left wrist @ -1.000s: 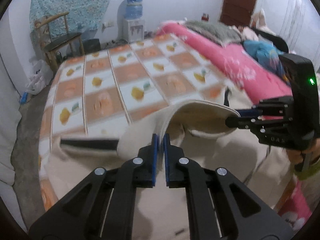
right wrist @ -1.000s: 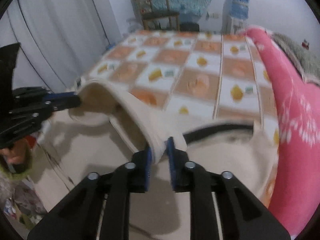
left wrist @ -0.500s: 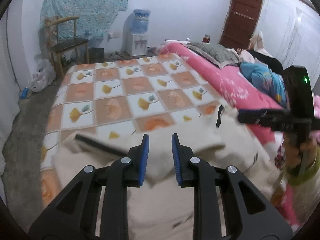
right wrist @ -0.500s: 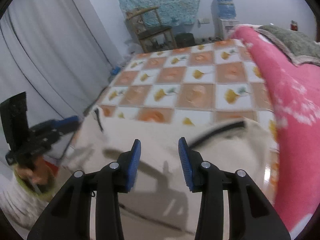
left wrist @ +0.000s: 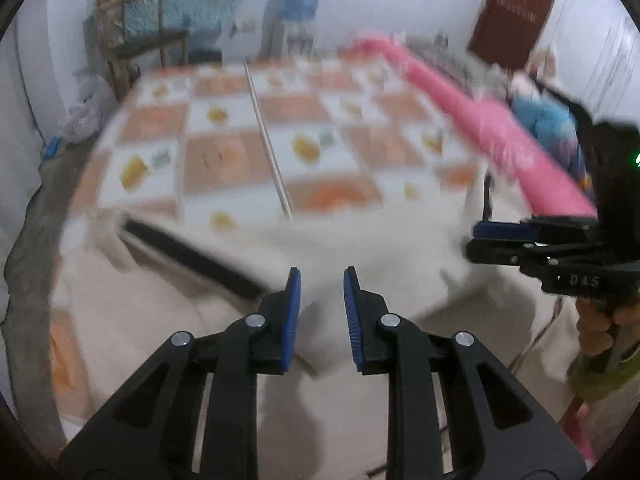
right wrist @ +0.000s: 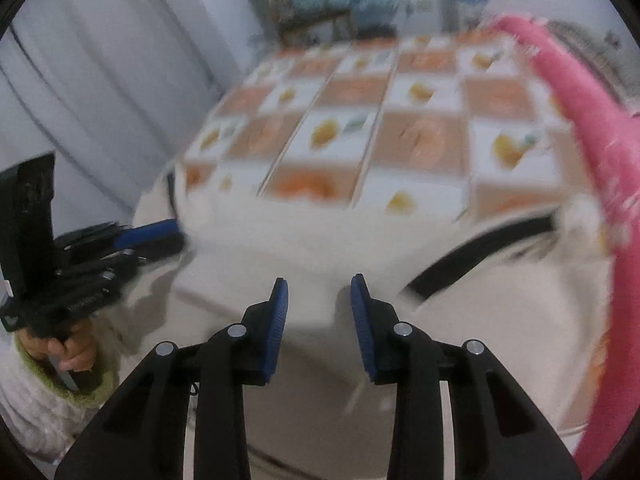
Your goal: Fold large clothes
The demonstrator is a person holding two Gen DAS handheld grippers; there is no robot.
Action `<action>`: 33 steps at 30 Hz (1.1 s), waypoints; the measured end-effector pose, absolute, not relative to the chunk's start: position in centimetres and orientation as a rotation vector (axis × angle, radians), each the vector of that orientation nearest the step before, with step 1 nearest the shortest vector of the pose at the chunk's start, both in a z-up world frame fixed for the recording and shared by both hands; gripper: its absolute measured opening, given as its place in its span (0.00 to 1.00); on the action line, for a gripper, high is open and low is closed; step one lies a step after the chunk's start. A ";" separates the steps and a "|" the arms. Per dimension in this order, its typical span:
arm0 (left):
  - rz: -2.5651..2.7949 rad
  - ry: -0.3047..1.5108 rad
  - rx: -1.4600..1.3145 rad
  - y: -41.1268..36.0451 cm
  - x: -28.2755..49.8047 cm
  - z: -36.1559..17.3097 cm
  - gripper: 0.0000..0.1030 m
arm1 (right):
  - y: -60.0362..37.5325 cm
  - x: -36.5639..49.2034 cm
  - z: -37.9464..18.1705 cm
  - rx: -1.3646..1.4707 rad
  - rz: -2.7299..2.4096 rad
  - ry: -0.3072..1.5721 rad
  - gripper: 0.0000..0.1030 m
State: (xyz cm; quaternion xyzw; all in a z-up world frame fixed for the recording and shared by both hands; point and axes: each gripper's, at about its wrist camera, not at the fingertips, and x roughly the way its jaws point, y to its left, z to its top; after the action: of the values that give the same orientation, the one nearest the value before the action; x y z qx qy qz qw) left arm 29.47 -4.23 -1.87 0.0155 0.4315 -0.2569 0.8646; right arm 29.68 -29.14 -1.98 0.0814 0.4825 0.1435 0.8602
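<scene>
A large cream garment (left wrist: 360, 248) with black trim bands (left wrist: 188, 256) lies folded over on the bed's near end; it also shows in the right wrist view (right wrist: 280, 240). My left gripper (left wrist: 320, 284) is open and empty, just above the garment's folded edge. My right gripper (right wrist: 319, 292) is open and empty over the same fold. In the left wrist view the right gripper (left wrist: 492, 238) shows at the right; in the right wrist view the left gripper (right wrist: 160, 236) shows at the left. Both views are motion-blurred.
The bed (left wrist: 240, 152) has an orange and white checked sheet. A rolled pink quilt (left wrist: 500, 136) lies along its right side. A wooden chair (left wrist: 136, 40), a water dispenser (left wrist: 300, 12) and a brown door (left wrist: 512, 12) stand at the far wall. Grey curtains (right wrist: 100, 100) hang left.
A second ago both grippers were shut on the garment's lifted edge. They opened, let it drop into a fold, and have now moved down closer to the cloth.
</scene>
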 end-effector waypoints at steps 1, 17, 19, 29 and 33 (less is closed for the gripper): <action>-0.534 0.895 -0.006 -3.6 30.3 -1.3 0.21 | -30.1 30.3 -1.2 0.180 0.269 0.987 0.31; -0.356 0.911 -0.184 1.5 33.7 -2.3 0.13 | -34.1 30.6 -1.6 0.149 0.071 0.948 0.26; -0.436 0.886 -0.125 -0.8 32.4 -1.5 0.15 | -31.5 30.1 -0.9 0.119 0.155 0.929 0.28; -0.518 0.920 0.206 -7.3 26.5 -6.2 0.19 | -25.9 27.1 -5.6 -0.072 0.197 0.981 0.37; -0.501 0.949 0.163 -5.9 26.8 -5.9 0.21 | -26.4 25.8 -5.8 -0.064 0.191 0.978 0.37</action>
State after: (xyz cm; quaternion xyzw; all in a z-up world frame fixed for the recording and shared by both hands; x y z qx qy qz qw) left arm 26.82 -5.93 -5.89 0.0775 0.4514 -0.2384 0.8564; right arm 25.82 -26.42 -5.84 -0.0306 0.4688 0.0917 0.8780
